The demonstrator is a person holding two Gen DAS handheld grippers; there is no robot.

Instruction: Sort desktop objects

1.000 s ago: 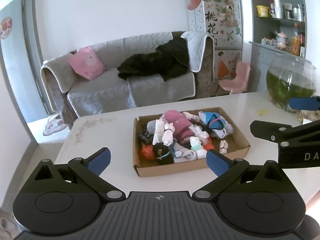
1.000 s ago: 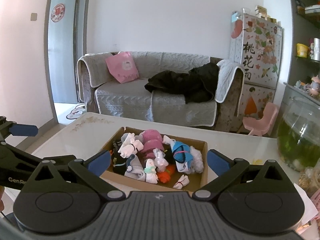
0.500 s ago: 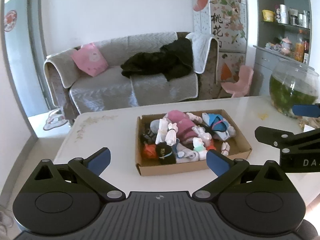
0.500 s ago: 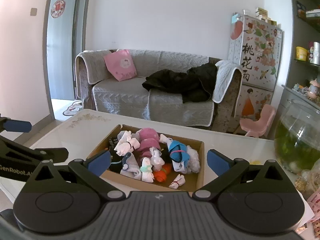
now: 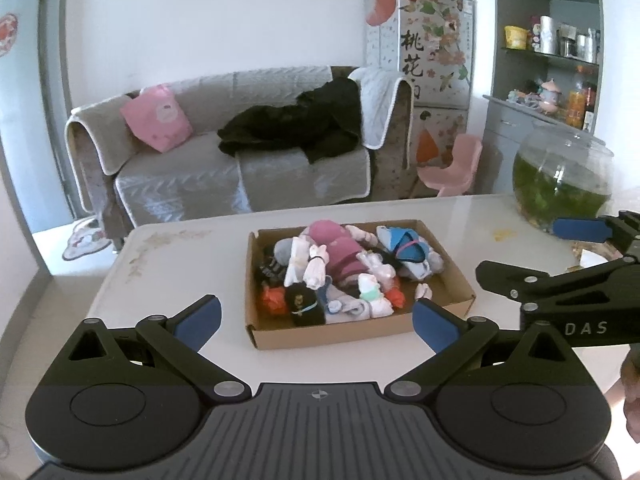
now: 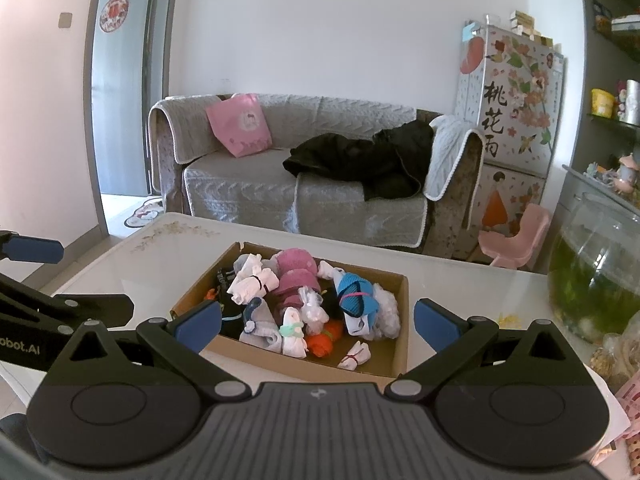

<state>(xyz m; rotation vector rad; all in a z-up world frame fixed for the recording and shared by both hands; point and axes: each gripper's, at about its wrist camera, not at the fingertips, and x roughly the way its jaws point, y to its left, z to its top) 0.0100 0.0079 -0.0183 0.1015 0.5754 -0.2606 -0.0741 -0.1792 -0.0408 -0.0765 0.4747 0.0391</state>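
Observation:
A shallow cardboard box [image 5: 352, 330] [image 6: 396, 354] sits in the middle of the white table [image 5: 168, 280] [image 6: 160, 256]. It holds several rolled sock bundles: pink [image 5: 344, 254] [image 6: 294, 276], blue [image 5: 408, 246] [image 6: 354, 300], white [image 5: 316, 272] [image 6: 252, 282], black [image 5: 302, 306] and orange [image 5: 272, 300] [image 6: 320, 342]. My left gripper [image 5: 316, 322] is open, hovering short of the box's near wall. My right gripper [image 6: 318, 322] is open too, above the box's near edge. Each gripper shows at the side of the other's view, empty.
A round glass fishbowl [image 5: 562, 178] [image 6: 596, 276] with green water stands on the table's right end, with packets [image 6: 624, 364] beside it. Beyond the table are a grey sofa [image 5: 224, 160], a pink child's chair [image 5: 452, 168] and a decorated fridge [image 5: 424, 60].
Both grippers have pulled back and risen slightly, so the box looks a little smaller and farther. Their jaws stayed open; nothing was picked up.

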